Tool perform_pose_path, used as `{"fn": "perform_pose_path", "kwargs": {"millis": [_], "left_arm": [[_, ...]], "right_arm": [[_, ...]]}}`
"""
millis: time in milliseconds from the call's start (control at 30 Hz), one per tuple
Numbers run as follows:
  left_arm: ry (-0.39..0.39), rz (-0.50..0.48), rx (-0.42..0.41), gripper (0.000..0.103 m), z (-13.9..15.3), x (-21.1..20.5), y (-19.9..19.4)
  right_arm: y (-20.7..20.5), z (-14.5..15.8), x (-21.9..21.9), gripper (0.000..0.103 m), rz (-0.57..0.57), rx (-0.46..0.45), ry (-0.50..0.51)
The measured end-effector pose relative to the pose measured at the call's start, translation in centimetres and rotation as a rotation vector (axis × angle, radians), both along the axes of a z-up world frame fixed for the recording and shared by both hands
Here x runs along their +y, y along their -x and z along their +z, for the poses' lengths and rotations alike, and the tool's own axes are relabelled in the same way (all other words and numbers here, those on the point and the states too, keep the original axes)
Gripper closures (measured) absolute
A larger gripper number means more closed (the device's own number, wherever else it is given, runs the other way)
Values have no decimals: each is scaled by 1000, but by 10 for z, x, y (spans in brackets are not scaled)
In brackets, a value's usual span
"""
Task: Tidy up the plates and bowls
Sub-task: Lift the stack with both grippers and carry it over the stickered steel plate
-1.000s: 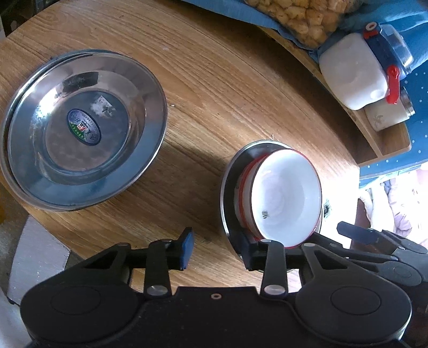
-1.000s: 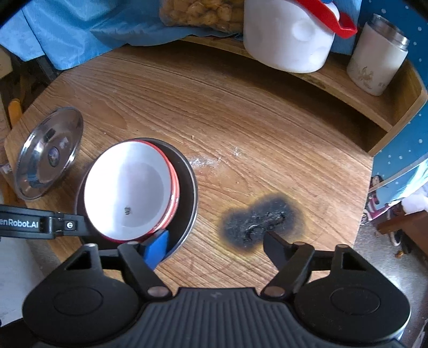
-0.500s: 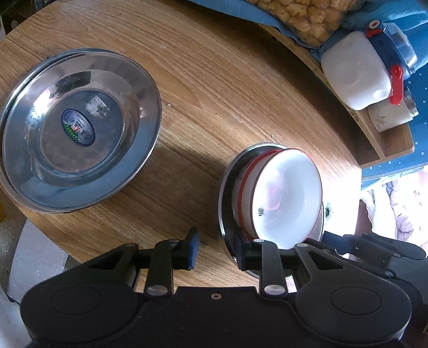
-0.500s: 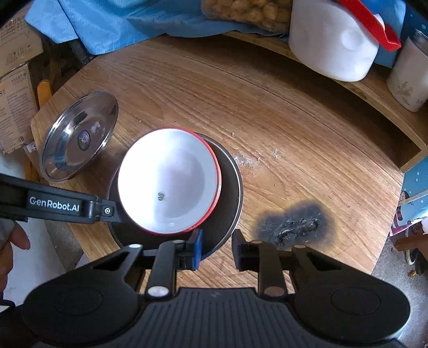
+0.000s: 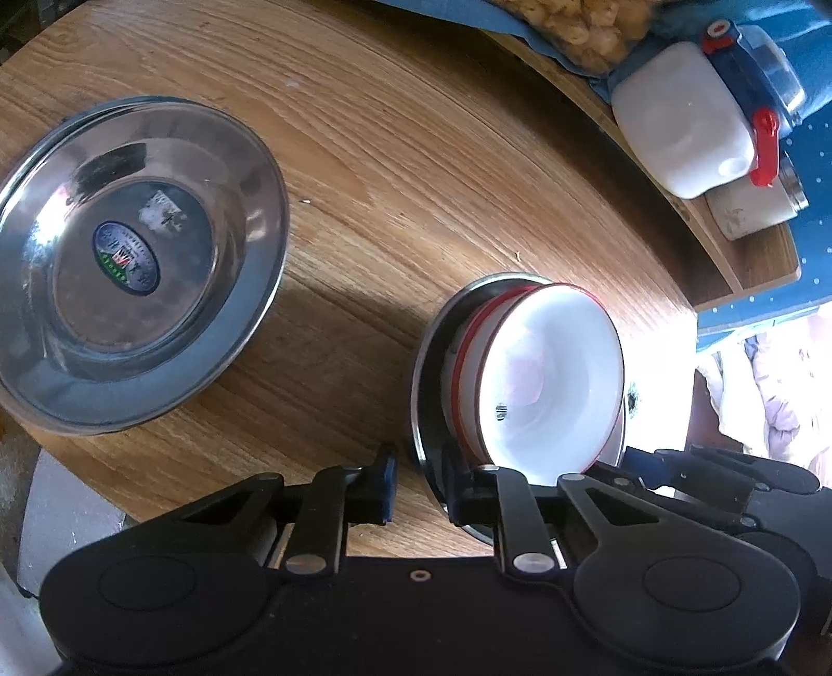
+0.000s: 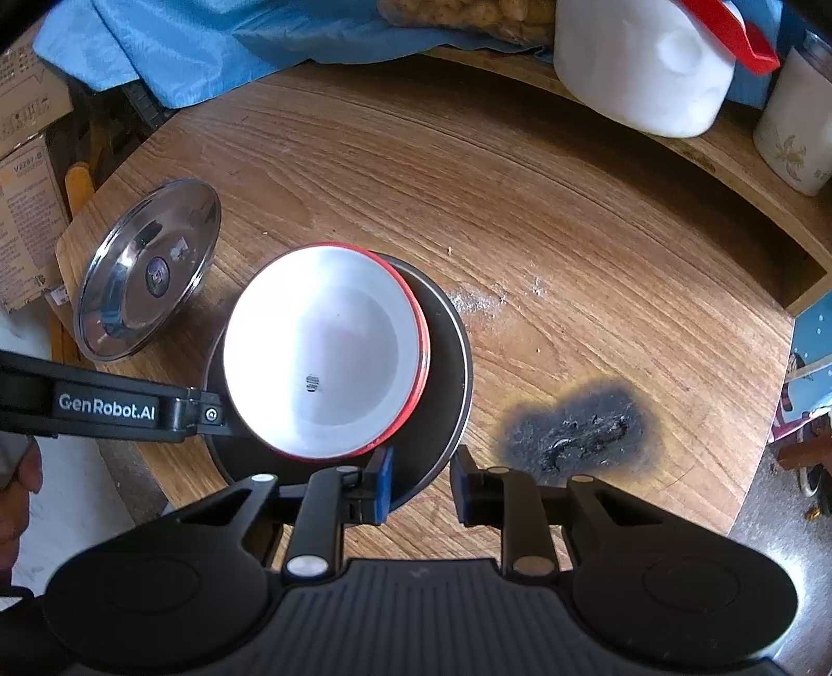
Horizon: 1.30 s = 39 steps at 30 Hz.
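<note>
A: What are they working on?

B: A round wooden table with strong grain, a charred black patch on its near right and a scatter of white crumbs beside it. Along the far side runs a raised wooden ledge bearing a white plastic jug with a red handle, a pale lidded canister, a bag of yellowish snacks and blue cloth. Cardboard boxes stand off the left edge.

A: Any room to move?

B: The middle and far half of the tabletop are bare. The near edge curves away right under both tools, with floor below.

A: And the dishes?

B: A white bowl with a red rim sits in a dark round metal plate near the table's front edge. To its left, well apart, lies a wide stainless steel plate with an oval sticker, stacked on another like it.

A: The grippers?

B: The left gripper straddles the dark plate's left rim, its jaws closing, a narrow gap left; I can't tell whether the pads press yet. The right gripper straddles the rim at the near right, jaws narrowly parted with the rim between them; contact isn't clear there either.
</note>
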<state>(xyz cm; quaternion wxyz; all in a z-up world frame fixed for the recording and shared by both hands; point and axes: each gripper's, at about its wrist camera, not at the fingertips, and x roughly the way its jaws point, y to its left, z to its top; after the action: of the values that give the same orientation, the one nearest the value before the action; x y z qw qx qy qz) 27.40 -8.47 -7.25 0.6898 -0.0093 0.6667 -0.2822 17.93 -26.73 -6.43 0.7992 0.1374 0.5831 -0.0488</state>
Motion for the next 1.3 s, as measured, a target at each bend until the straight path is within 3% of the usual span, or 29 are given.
{"fn": "perform_pose_path", "kwargs": {"millis": [767,1300], "left_arm": [[50,-70,2,86,-6,-1,-5],[90,-72,-21,85,-1,10,-2]], "right_arm": [[8,-8,-9,78,-105,-15,-89],[16,-1,-7,82,-124,-60,-60]]}}
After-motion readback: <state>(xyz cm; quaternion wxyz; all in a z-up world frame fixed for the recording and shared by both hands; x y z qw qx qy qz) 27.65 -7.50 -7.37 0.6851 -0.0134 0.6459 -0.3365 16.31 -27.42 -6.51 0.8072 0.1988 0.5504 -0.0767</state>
